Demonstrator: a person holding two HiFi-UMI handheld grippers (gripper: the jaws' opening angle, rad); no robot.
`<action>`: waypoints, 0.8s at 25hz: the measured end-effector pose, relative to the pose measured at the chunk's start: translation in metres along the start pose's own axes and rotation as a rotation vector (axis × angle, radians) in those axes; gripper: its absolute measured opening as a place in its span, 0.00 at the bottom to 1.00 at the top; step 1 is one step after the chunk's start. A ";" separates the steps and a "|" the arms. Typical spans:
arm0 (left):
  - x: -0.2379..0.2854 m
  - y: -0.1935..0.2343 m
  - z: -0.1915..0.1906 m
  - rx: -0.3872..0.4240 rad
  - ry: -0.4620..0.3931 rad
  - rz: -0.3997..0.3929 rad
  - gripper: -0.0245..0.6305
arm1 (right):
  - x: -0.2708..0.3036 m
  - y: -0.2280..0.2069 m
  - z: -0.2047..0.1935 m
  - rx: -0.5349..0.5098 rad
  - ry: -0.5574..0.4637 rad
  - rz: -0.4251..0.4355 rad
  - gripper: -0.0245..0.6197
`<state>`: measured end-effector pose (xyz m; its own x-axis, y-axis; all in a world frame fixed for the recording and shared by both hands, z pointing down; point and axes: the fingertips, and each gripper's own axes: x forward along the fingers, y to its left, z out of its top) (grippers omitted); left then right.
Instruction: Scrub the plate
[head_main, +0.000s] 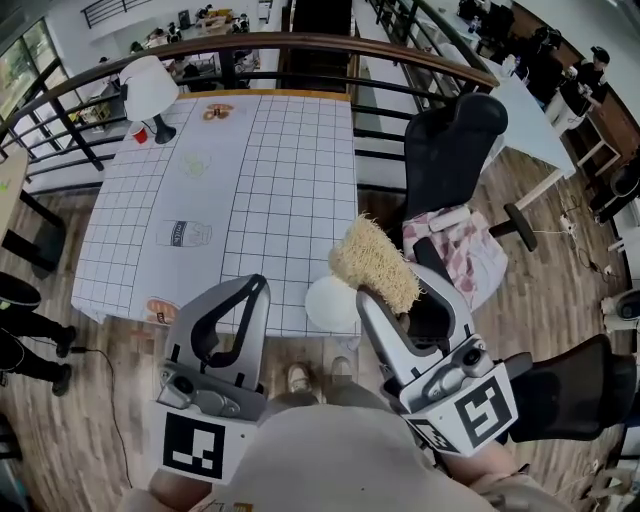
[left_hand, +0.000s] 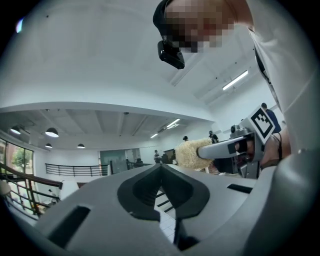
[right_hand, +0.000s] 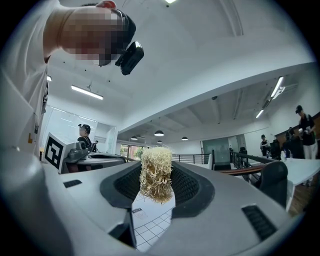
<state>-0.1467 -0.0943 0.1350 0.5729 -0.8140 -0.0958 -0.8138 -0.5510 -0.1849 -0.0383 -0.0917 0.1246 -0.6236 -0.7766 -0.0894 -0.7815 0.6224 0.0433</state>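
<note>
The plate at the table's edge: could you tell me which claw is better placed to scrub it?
The right claw: it is shut on the scrubber, near the plate. The left claw is shut and empty.

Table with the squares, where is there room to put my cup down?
The white gridded tablecloth is bare across its middle and far right, between the white table lamp at the far left corner and the round white plate at the near edge. It is crowded by the plate, where the right tool holds the straw-coloured fibre scrubber.
</note>
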 end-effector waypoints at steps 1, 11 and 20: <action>0.000 0.004 -0.003 -0.011 0.015 0.033 0.06 | 0.000 -0.002 -0.003 0.006 0.009 0.001 0.28; 0.034 -0.005 -0.078 -0.190 0.257 0.010 0.06 | 0.005 -0.030 -0.058 0.053 0.127 0.031 0.28; 0.062 -0.020 -0.160 -0.231 0.391 -0.019 0.16 | 0.022 -0.059 -0.142 0.088 0.264 0.049 0.28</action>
<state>-0.1103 -0.1628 0.2896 0.5440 -0.7871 0.2907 -0.8294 -0.5570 0.0439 -0.0088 -0.1593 0.2611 -0.6534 -0.7370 0.1731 -0.7528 0.6566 -0.0460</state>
